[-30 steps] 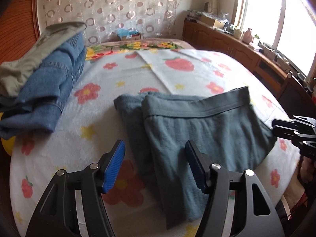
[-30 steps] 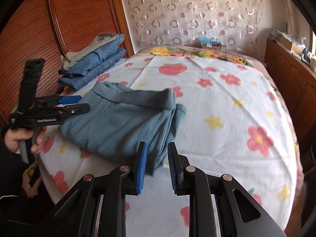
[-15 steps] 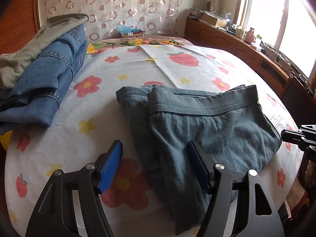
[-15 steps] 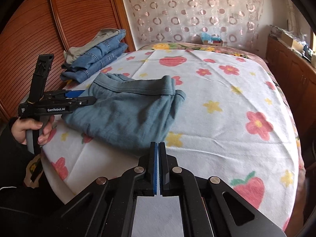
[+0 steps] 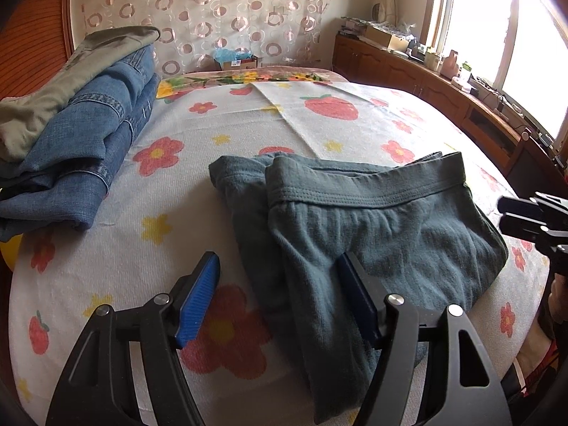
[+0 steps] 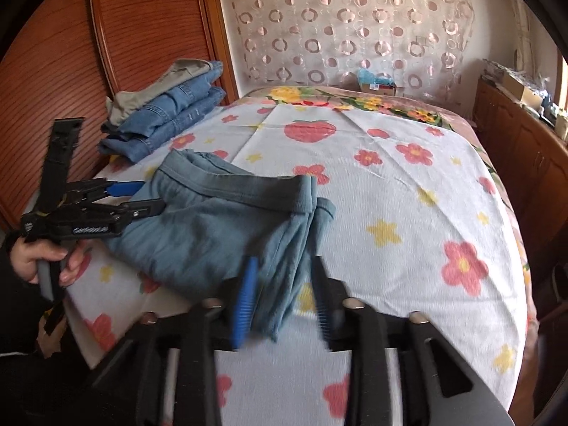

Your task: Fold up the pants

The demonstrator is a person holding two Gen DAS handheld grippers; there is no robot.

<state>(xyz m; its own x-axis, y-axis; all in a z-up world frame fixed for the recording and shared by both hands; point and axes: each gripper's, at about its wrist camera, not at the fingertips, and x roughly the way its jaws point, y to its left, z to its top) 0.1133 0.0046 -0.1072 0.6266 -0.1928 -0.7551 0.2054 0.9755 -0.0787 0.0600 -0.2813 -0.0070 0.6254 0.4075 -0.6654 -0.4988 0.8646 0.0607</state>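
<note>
**Folded pants on the bed, both jaws apart**

I saw one pair of teal pants point(image 5: 372, 234) lying folded on the flowered bed point(image 6: 408, 184). My left hand-held gripper point(image 5: 280, 298) hovered at the pants' near edge, jaws apart, nothing pinched; a fold of the cloth lay between its two blue pads. My right hand-held gripper point(image 6: 282, 294) was opening, blurred, with a corner of the pants between its jaws but not pressed. Beyond the pants, against the wooden headboard point(image 6: 149, 32), sat one stack of folded clothes point(image 5: 81, 120): blue denim pieces with one khaki garment on top. One hand point(image 6: 42, 259) gripped the left tool's handle.
</note>
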